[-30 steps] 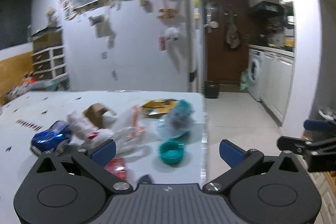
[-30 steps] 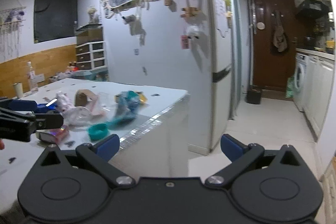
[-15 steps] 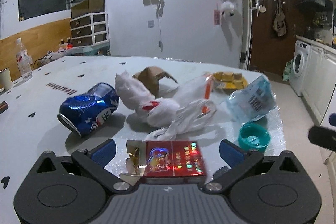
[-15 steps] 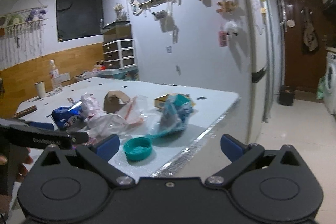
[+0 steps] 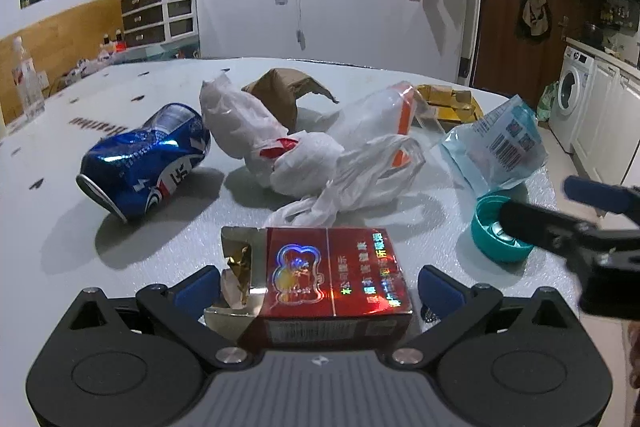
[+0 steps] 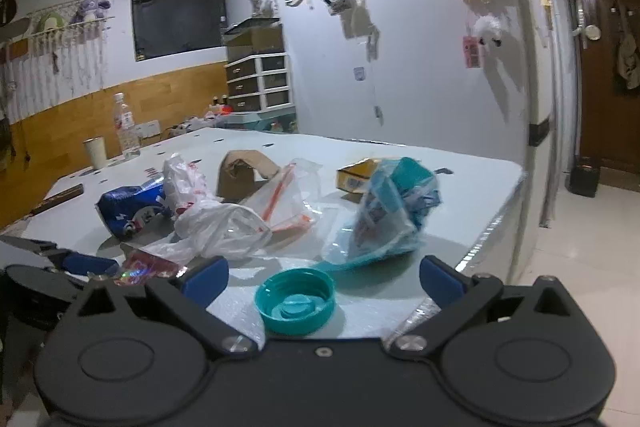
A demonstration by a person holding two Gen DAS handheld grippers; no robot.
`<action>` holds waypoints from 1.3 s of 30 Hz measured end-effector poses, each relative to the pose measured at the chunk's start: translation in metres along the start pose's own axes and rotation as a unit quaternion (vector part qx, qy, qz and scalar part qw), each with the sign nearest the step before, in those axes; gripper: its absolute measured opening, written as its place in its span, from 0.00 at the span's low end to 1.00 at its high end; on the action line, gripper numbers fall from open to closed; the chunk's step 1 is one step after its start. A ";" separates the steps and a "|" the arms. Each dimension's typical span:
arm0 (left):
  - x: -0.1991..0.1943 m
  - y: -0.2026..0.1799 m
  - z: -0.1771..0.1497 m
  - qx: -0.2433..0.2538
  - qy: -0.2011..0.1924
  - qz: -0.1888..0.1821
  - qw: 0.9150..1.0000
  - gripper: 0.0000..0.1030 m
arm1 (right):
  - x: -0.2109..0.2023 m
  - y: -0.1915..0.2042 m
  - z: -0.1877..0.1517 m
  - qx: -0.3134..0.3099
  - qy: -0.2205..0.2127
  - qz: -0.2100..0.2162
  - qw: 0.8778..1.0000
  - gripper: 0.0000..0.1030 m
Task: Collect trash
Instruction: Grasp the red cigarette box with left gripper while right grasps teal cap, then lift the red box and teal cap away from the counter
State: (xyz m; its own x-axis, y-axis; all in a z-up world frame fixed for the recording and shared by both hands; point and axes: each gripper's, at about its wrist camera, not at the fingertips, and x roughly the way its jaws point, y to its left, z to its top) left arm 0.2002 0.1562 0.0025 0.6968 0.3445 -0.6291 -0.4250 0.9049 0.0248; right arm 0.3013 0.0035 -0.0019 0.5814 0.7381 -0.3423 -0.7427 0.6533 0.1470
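Trash lies on the white table (image 5: 60,227). A red cigarette pack (image 5: 320,275) lies between the spread jaws of my open left gripper (image 5: 320,287). Beyond it are a crushed blue can (image 5: 148,159), white plastic bags (image 5: 296,151), a torn brown cardboard piece (image 5: 284,91), a yellow box (image 5: 448,103) and a blue plastic packet (image 5: 500,147). A teal lid (image 6: 296,299) lies open side up between the spread jaws of my open right gripper (image 6: 324,279), with the blue packet (image 6: 392,211) just beyond. The right gripper also shows in the left wrist view (image 5: 580,227), over the lid (image 5: 496,239).
The table's right edge (image 6: 492,227) drops to a tiled floor (image 6: 580,247) beside a refrigerator (image 6: 460,67). A water bottle (image 6: 127,127) and a cup (image 6: 95,153) stand at the far left. A drawer unit (image 6: 260,75) is behind the table.
Both grippers have moved forward over the table. The cigarette pack now lies between the left jaws and the teal lid between the right jaws. Both stay open.
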 end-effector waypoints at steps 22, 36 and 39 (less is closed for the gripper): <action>0.003 -0.005 0.004 -0.003 -0.012 -0.003 1.000 0.88 | 0.019 0.009 -0.008 -0.082 0.054 0.035 0.995 0.72; -0.004 -0.006 0.000 -0.001 -0.009 -0.011 1.000 0.88 | 0.010 0.004 -0.004 -0.072 0.050 0.029 0.996 0.48; -0.005 -0.005 -0.003 -0.004 0.000 -0.012 1.000 0.99 | 0.005 0.004 -0.003 -0.074 0.049 0.027 0.996 0.48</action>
State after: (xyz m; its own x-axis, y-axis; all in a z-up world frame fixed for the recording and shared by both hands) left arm 0.1973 0.1490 0.0030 0.7069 0.3231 -0.6292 -0.4129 0.9108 0.0038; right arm 0.3004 0.0097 -0.0055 0.5105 0.7464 -0.4269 -0.8165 0.5764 0.0315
